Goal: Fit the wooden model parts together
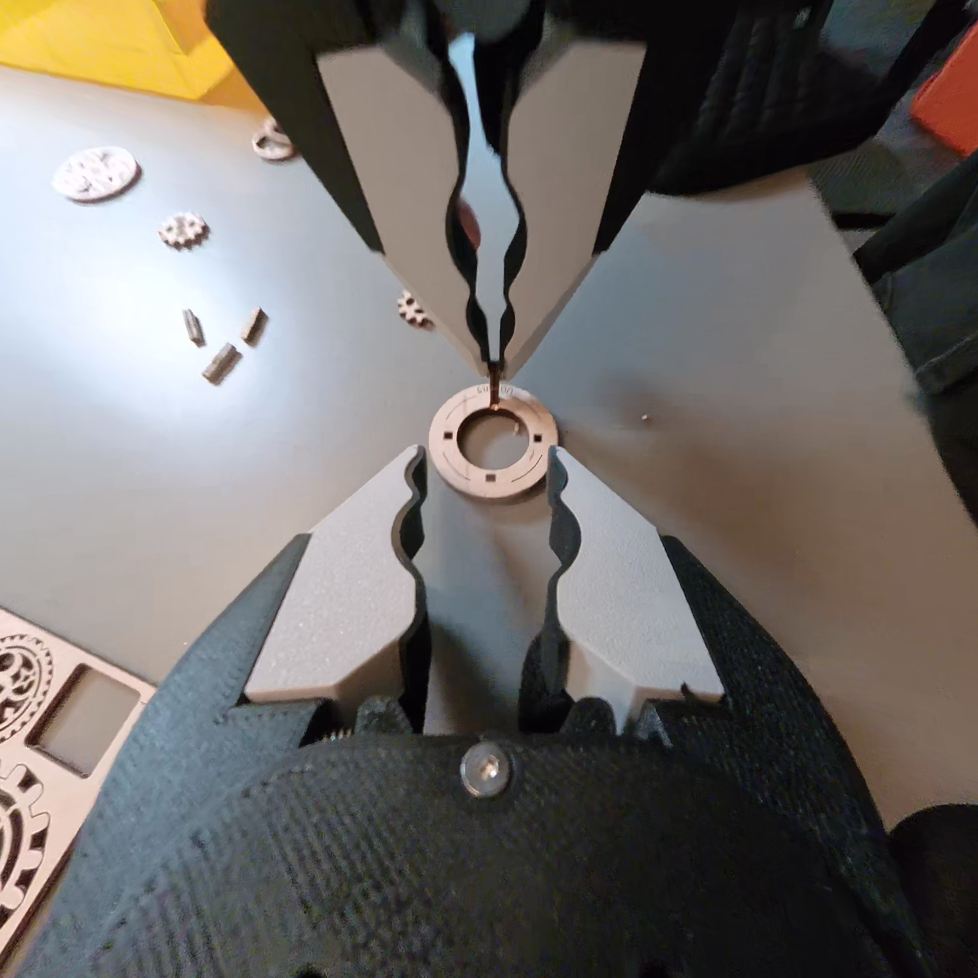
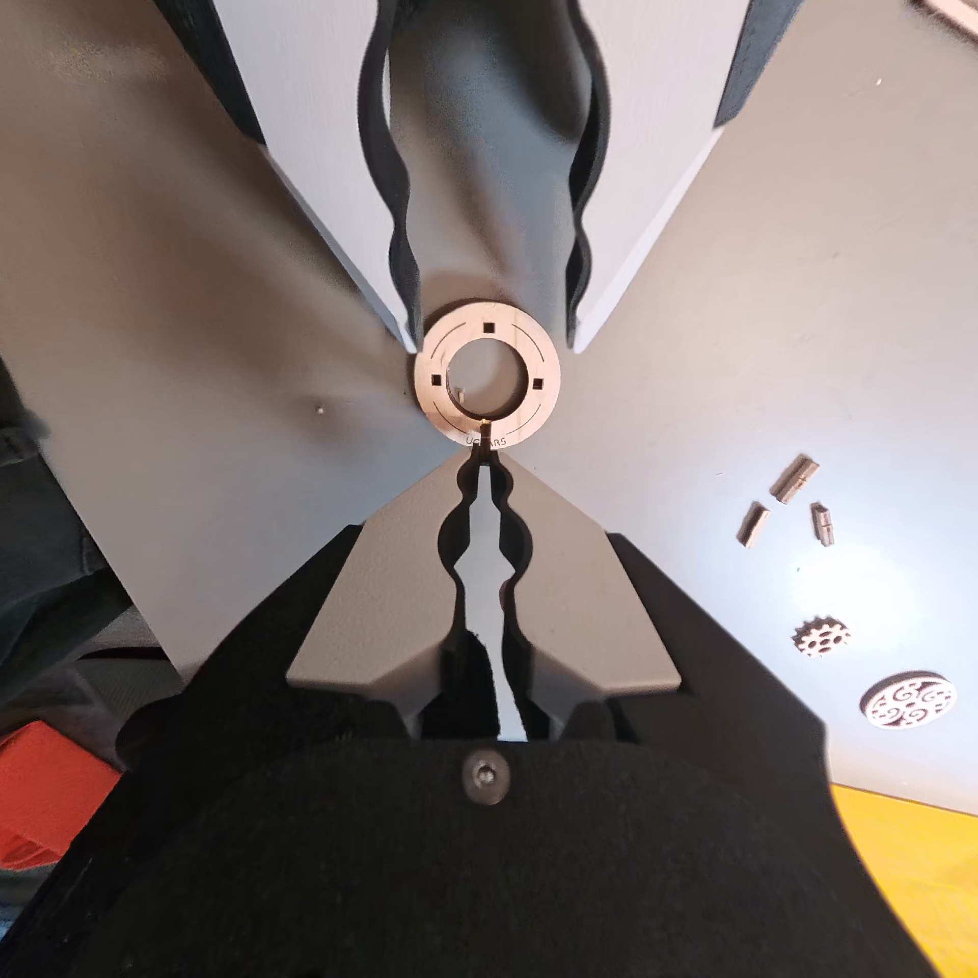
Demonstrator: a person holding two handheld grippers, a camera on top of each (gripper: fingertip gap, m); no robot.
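Note:
A flat wooden ring (image 1: 460,471) with small square holes lies on the grey table (image 1: 688,423); it also shows in the right wrist view (image 2: 460,331). My left gripper (image 1: 487,455) is open, its two tips on either side of the ring's near edge; it shows from the top in the right wrist view (image 2: 492,346). My right gripper (image 2: 482,460) is shut on a small dark wooden peg (image 2: 484,436). The peg stands upright with its lower end at the ring's rim. In the left wrist view the right gripper (image 1: 495,365) reaches in from the top with the peg (image 1: 495,383).
Three loose pegs (image 1: 222,338) (image 2: 783,503), a small gear (image 1: 183,231) (image 2: 821,637), an ornamented disc (image 1: 97,173) (image 2: 911,706) and another gear (image 1: 415,309) lie on the table. A cut-out wooden sheet (image 1: 53,741), a yellow box (image 1: 106,42) and an orange-red object (image 2: 47,783) border it. Only a small space, under 4 cm, lies between the two pairs of fingers. From either gripper's tips it is about 20 centimeters to the small gear (image 2: 821,637).

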